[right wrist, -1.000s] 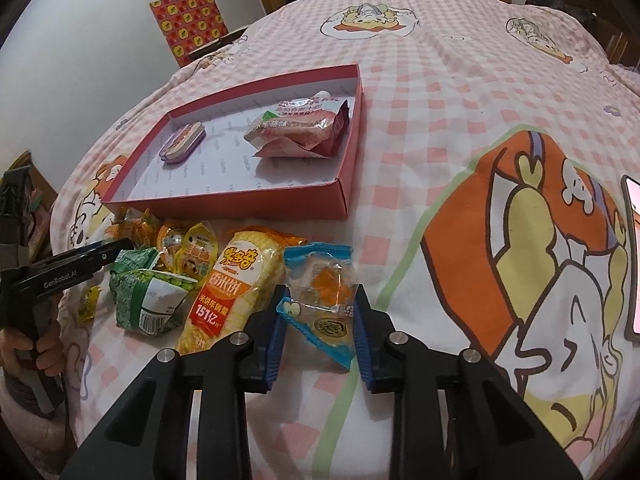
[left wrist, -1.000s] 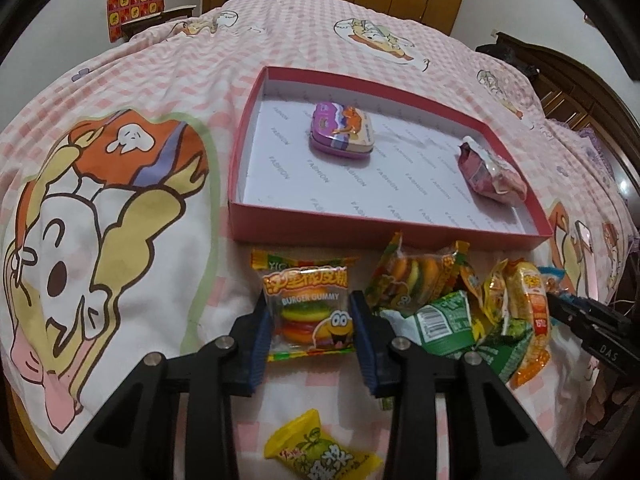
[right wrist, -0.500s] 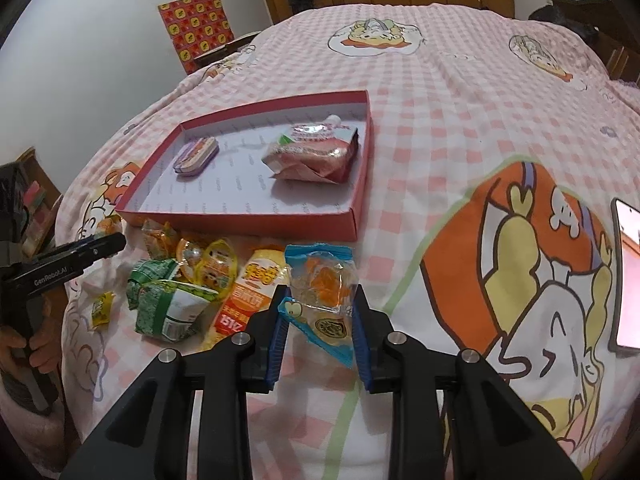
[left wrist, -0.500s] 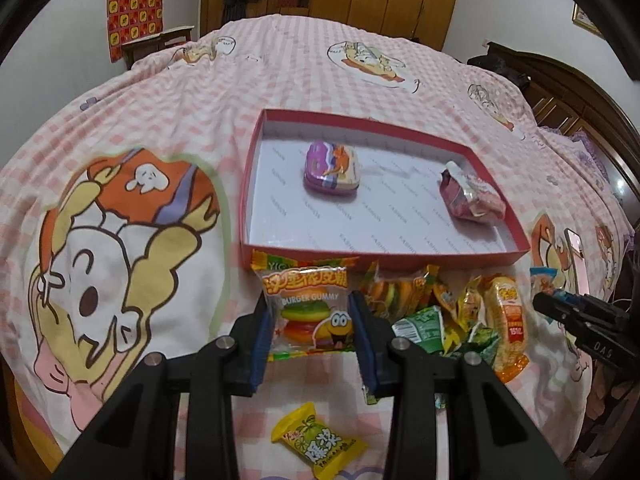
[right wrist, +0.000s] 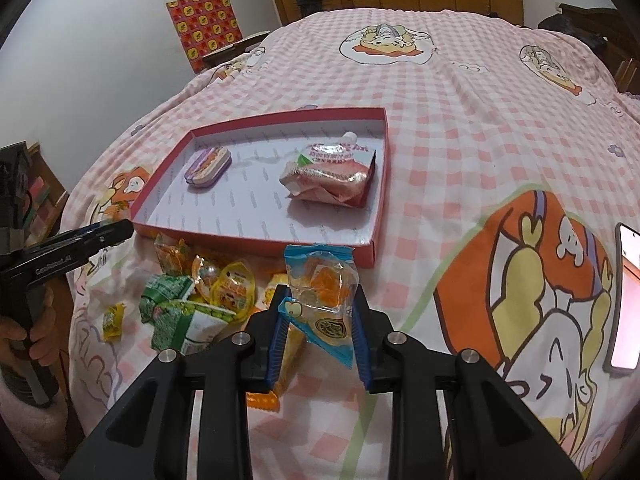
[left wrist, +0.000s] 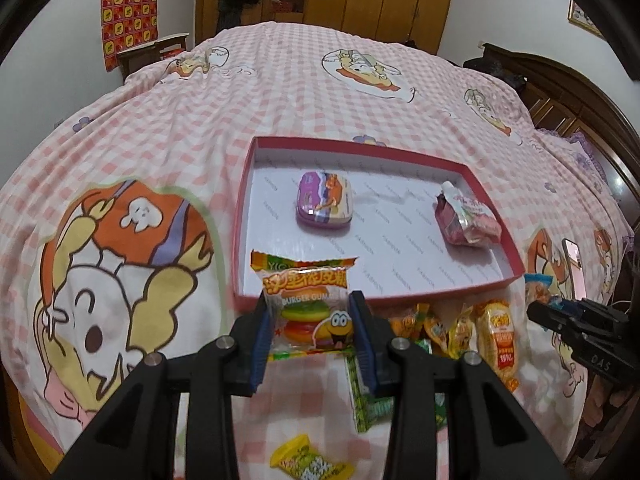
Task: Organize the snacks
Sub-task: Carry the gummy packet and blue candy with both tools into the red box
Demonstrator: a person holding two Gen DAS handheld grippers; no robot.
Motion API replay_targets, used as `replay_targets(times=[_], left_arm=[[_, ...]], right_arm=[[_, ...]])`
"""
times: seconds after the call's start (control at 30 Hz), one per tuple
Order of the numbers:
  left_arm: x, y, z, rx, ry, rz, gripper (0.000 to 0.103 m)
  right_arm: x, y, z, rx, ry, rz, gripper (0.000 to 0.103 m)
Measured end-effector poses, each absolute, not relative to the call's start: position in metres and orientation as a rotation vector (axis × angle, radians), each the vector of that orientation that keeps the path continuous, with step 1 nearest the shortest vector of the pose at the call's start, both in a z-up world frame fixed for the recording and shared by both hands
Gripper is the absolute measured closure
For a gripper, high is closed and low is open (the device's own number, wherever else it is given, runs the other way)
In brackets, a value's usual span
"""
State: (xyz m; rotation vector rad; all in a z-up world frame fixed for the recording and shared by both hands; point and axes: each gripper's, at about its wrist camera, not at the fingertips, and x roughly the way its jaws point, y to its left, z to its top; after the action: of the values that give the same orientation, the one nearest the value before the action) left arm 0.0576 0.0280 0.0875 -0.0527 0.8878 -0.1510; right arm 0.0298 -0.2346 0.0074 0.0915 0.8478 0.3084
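Both packets (left wrist: pixel 310 312) (right wrist: pixel 322 296) have risen off the bedspread since earlier.

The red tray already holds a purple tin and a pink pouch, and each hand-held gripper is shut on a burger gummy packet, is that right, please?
Not quite. Only the left hand-held gripper holds the burger gummy packet. In the right wrist view, the right hand-held gripper is shut on a clear blue-edged packet. The red tray does hold the purple tin and pink pouch.
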Motion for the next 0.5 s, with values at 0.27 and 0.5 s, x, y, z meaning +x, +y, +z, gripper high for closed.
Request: replay_targets(times=[0.27,0.5], left_arm=[[0.083,0.021,0.09,-0.033,0.895,-0.158,0.065],[0.102,0.018,0.083,-0.022,0.916,-0.151,0.065]], right_arm=[[0.04,-0.223,0.024,0.062,0.817,0.324,0.073],[0.06,-0.216,0.027,0.053,0.825,0.336,0.073]])
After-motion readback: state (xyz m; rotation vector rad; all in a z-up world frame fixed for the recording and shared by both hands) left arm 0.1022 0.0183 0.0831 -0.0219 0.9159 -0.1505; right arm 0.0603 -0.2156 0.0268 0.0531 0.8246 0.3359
